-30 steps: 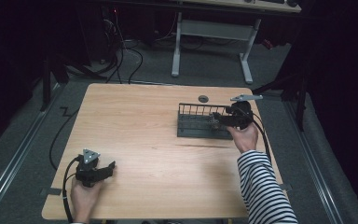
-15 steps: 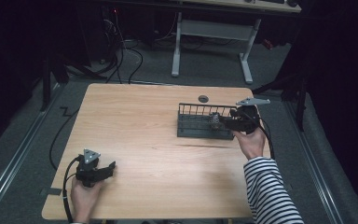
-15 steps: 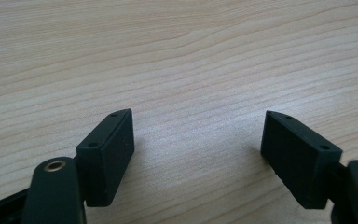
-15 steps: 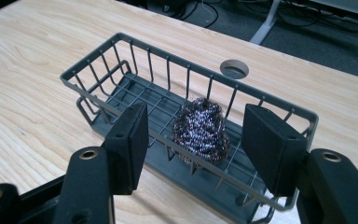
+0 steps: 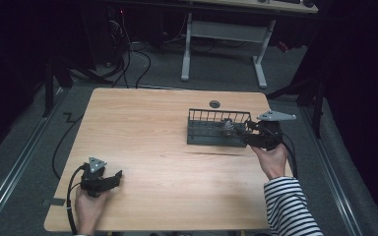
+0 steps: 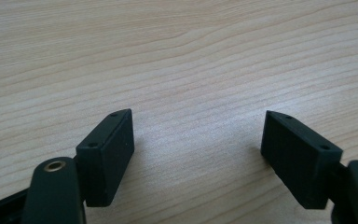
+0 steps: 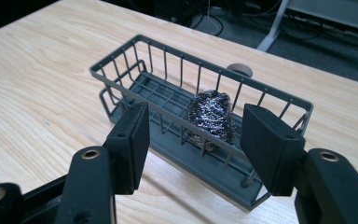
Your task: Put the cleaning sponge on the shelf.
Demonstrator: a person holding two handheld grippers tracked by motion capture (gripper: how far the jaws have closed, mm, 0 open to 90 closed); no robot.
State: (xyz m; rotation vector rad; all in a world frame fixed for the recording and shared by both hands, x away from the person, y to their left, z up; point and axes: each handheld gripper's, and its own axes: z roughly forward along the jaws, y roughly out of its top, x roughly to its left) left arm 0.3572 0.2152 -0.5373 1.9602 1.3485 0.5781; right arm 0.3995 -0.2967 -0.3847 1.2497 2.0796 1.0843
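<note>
Overhead, the high view takes in the whole wooden table (image 5: 167, 142): the left gripper (image 5: 109, 180) rests at the near left corner, and the right gripper (image 5: 248, 133) sits at the right end of a grey wire basket (image 5: 211, 117) holding a steel-wool scrubber (image 5: 227, 127).

Looking along the left gripper (image 6: 198, 140), its jaws stand wide over bare wood.

From the right gripper (image 7: 193, 135), the scrubber (image 7: 212, 117) lies inside the basket (image 7: 135, 88); the jaws have just been closing, empty, short of the basket. No writing is legible.

Dark grey wire basket (image 7: 177, 116): near corner hidden behind right gripper's (image 7: 193, 140) black fingers (image 7: 270, 147). Steel-wool scrubber (image 5: 227, 126) too small to resolve from the high view. Pale wooden worktop (image 6: 177, 56) cut off on all sides in the left gripper view.
</note>
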